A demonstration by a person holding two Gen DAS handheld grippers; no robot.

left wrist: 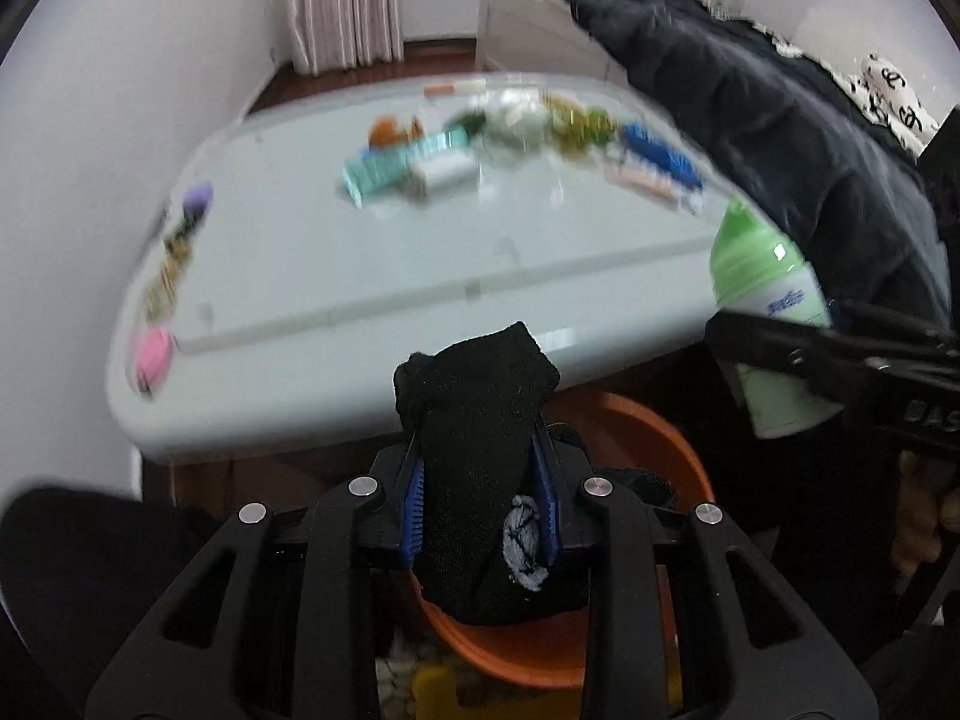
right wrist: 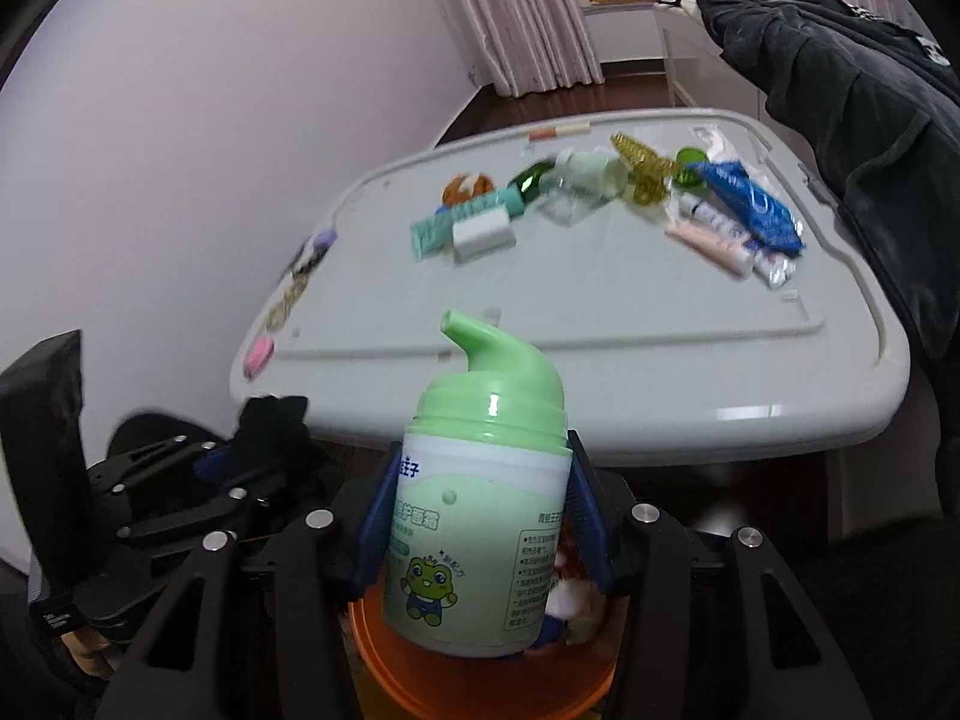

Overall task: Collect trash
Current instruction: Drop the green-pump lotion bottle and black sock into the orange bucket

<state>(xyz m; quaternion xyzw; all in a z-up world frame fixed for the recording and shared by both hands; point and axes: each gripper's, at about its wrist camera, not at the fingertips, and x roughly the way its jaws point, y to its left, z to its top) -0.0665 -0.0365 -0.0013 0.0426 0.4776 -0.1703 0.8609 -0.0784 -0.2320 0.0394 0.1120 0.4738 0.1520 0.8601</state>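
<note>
Over the orange bin, both hands loaded.
I am hovering beside the white surface (right wrist: 660, 372) above the orange bin (left wrist: 672, 450); my right fingers (right wrist: 480, 516) are pinching the green pump bottle (right wrist: 480, 516), my left fingers (left wrist: 480, 510) the black sock (left wrist: 474, 450). Best to centre each over the bin before spreading.

A table (right wrist: 600, 372) stands ahead with a bin (left wrist: 648, 450) below its near edge. Small litter (right wrist: 600, 192) lies scattered across the table's far half and along its left edge. A sock (left wrist: 480, 468) and, to its right, a pump bottle (right wrist: 480, 528) hang above the bin. A jacket (right wrist: 840, 120) drapes at the table's right.
</note>
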